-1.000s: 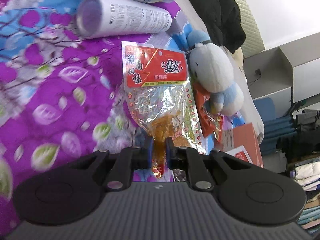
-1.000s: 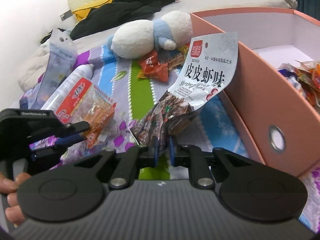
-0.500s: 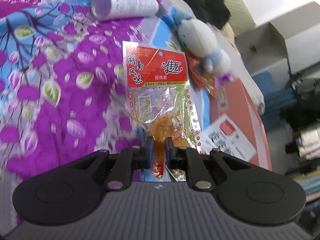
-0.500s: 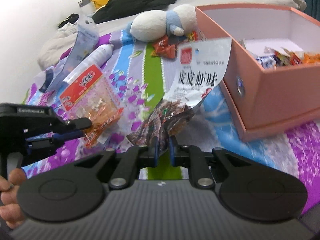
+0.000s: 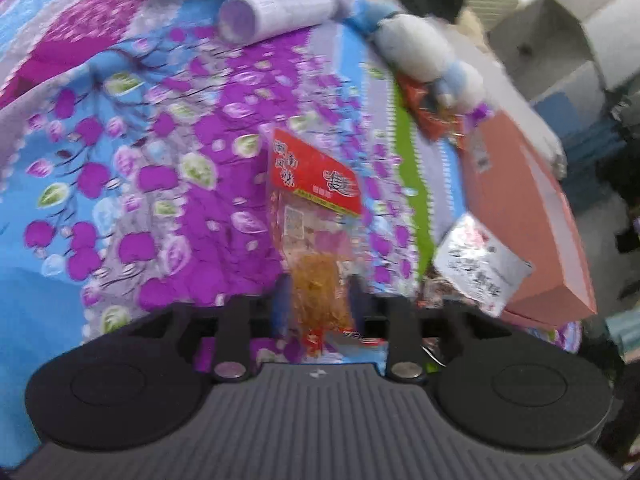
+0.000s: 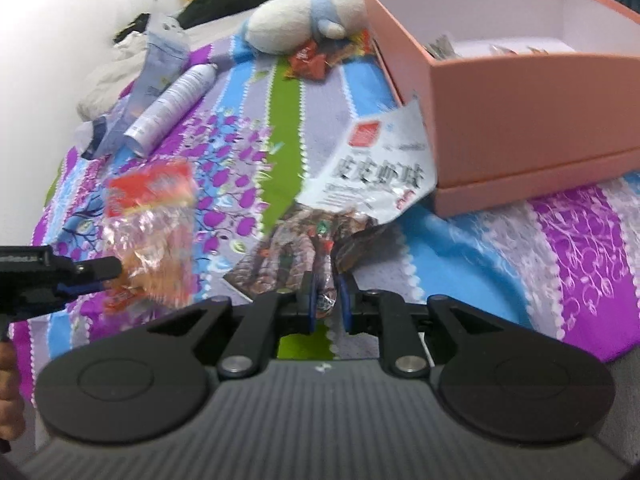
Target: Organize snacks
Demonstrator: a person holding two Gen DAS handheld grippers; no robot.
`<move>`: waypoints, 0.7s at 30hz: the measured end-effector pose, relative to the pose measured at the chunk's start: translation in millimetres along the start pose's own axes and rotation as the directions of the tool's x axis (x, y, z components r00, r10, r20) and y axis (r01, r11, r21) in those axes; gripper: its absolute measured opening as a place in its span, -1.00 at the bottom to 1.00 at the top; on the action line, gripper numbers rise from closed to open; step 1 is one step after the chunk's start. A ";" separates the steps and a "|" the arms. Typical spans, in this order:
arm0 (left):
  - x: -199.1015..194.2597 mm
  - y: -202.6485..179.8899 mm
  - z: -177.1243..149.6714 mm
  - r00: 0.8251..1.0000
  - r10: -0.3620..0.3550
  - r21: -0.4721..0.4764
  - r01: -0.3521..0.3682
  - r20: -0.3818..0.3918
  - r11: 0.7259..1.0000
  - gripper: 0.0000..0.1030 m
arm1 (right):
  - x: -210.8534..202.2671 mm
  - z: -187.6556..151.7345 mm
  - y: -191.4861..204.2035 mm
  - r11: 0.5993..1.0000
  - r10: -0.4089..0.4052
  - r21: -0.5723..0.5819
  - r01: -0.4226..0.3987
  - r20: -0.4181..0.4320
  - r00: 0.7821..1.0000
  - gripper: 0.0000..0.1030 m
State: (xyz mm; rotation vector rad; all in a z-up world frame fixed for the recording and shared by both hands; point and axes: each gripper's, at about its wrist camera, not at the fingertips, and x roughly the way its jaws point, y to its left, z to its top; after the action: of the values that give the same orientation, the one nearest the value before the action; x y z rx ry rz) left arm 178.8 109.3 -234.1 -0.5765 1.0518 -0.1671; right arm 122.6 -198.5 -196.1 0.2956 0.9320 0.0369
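My left gripper [image 5: 320, 300] has its jaws parted around the lower end of a clear snack bag with a red label [image 5: 316, 200]; the bag hangs loose between them and shows blurred in the right wrist view [image 6: 152, 216]. My right gripper [image 6: 326, 304] is shut on the bottom corner of a silver-white shrimp-flavour snack bag [image 6: 372, 172], which also shows in the left wrist view [image 5: 480, 264]. A pink box [image 6: 520, 92] with snacks inside stands at the right, beside that bag.
A floral purple and blue bedspread [image 6: 560, 248] lies under everything. A white spray can [image 6: 176, 104], a blue-white pouch [image 6: 160, 60], a plush toy [image 6: 304, 20] and red snack packets [image 6: 312, 60] lie at the far side. Dark clothes are beyond.
Both grippers have pulled back and up, away from the box. The left jaws have opened and the red-label bag is slipping loose. The right gripper still grips its bag.
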 end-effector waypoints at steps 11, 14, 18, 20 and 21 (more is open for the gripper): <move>6.1 -11.6 3.0 0.997 0.082 -0.072 -0.081 0.014 0.994 0.99 | 17.7 3.5 3.3 0.999 0.042 0.026 -0.044 0.065 0.997 0.72; 11.1 -17.0 2.8 0.995 0.098 -0.056 -0.098 0.000 0.994 0.99 | 25.9 5.5 9.3 0.999 0.008 -0.049 -0.003 0.105 0.994 0.72; 14.6 -27.2 3.2 0.991 0.130 -0.011 -0.130 0.008 0.991 0.99 | 39.5 6.7 7.1 0.998 0.033 -0.063 -0.028 0.080 0.996 0.70; 16.1 -34.6 3.3 0.989 0.144 0.022 -0.145 0.020 0.989 0.99 | 44.2 5.4 7.2 0.996 0.025 -0.086 -0.020 0.056 0.998 0.55; 17.0 -37.7 3.0 0.989 0.149 0.037 -0.150 0.027 0.988 0.99 | 44.3 4.4 7.7 0.995 0.018 -0.098 -0.012 0.058 0.998 0.50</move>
State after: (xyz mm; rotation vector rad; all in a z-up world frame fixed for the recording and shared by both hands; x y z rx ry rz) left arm 195.1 72.0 -226.4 -0.4620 1.0613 -0.0487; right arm 153.3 -185.2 -226.4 0.2124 0.8671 0.0869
